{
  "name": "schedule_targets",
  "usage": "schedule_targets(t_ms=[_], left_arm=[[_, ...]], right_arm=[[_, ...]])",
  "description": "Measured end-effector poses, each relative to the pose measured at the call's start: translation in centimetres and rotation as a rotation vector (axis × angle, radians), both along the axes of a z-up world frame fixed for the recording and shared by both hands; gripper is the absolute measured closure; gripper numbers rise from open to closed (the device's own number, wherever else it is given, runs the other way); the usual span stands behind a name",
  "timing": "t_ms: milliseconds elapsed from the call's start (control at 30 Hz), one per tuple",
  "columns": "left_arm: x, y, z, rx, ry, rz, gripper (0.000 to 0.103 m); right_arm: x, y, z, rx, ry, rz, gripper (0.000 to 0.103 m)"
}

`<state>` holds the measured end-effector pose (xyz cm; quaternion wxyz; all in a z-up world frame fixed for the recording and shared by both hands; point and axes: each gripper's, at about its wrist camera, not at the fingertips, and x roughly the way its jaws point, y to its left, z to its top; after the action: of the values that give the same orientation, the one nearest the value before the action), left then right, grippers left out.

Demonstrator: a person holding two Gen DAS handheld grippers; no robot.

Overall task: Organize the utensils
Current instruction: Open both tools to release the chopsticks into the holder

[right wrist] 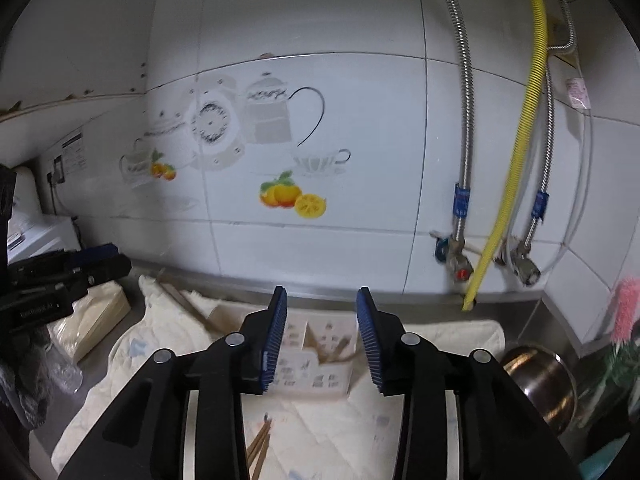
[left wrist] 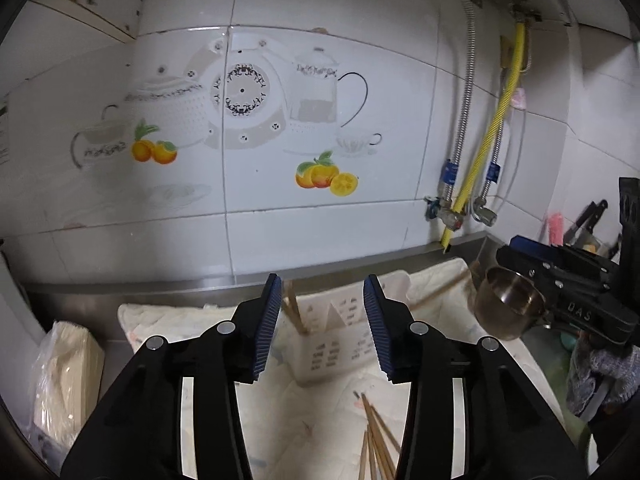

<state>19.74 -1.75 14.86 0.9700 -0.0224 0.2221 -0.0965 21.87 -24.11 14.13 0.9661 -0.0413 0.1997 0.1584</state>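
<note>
With both grippers' fingers apart and empty, left (left wrist: 322, 328) and right (right wrist: 322, 338), I judge some chopsticks already stand in the far holder (left wrist: 336, 344) (white, slotted), others (left wrist: 376, 440) still lie near on the cloth.

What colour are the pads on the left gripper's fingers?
Dark blue, ribbed pads on black fingers; clearest in the left wrist view.

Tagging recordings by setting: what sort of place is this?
Likely a home kitchen counter: tiled wall with teapot and fruit decals, water and gas hoses running to valves, and a white utensil holder on a cloth.
</note>
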Motion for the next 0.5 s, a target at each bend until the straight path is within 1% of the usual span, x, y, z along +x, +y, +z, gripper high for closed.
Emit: schedule_targets(t_ms=[100,200,400,500], left_arm=[[-2.5,0.2,-1.1,-0.007,-0.004,-0.002,0.052],[-4.6,0.5,-2.6,-0.015,0.011,0.002,0.052],[-7.8,1.5,-6.3,-0.017,0.054,0.043,0.051],[-8.9,2.2,-8.4,-0.033,0.098,0.062,0.051]], right_arm=[[-2.5,0.0,-1.7,-0.001,0.005,0.010,0.066],[-4.5,0.4,-4.0,-0.015,0.030,0.021,0.066],[-8.2,1.5,-10.3,-0.048,0.114,0.032,0.066],[-9.7,2.0,-13.4,-0.048,0.171,0.038,0.066]])
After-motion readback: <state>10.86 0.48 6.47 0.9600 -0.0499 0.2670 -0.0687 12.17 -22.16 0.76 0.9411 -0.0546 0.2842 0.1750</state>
